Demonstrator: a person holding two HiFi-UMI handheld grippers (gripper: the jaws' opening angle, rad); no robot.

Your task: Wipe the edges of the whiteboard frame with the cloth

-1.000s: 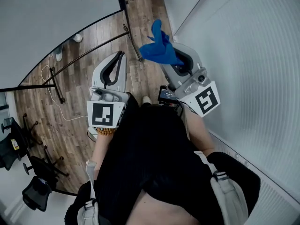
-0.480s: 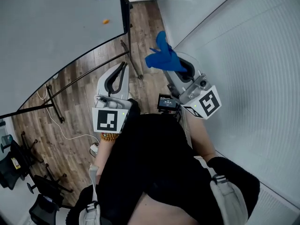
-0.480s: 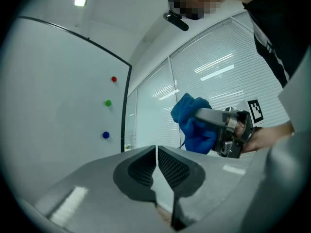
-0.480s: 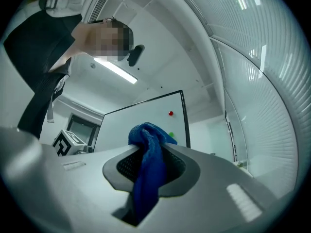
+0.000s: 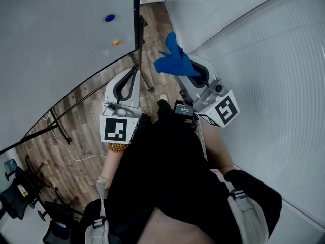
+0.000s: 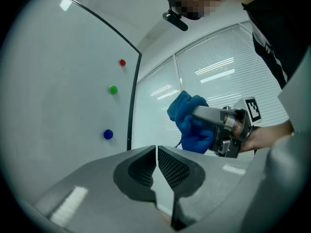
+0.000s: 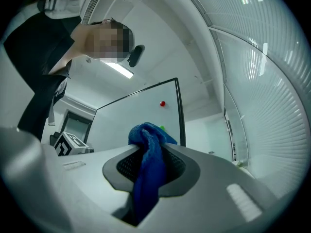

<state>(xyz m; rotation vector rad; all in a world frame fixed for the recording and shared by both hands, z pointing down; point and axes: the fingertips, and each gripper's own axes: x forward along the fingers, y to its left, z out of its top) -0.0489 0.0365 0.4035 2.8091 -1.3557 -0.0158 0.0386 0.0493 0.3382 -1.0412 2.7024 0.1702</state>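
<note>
Whiteboard (image 5: 56,50) is standing front-left, with its dark frame edge (image 5: 136,14) running just ahead of both grippers and coloured magnets (image 5: 109,18) sitting on the board near that edge. Right gripper (image 5: 189,67) is holding the blue cloth (image 5: 175,61) up in the air, fingers (image 7: 177,165) clamping a bunched fold of it, cloth near the frame but apart from it. Left gripper (image 5: 133,69) is hovering alongside, fingers (image 6: 141,168) pressing together on nothing.
</note>
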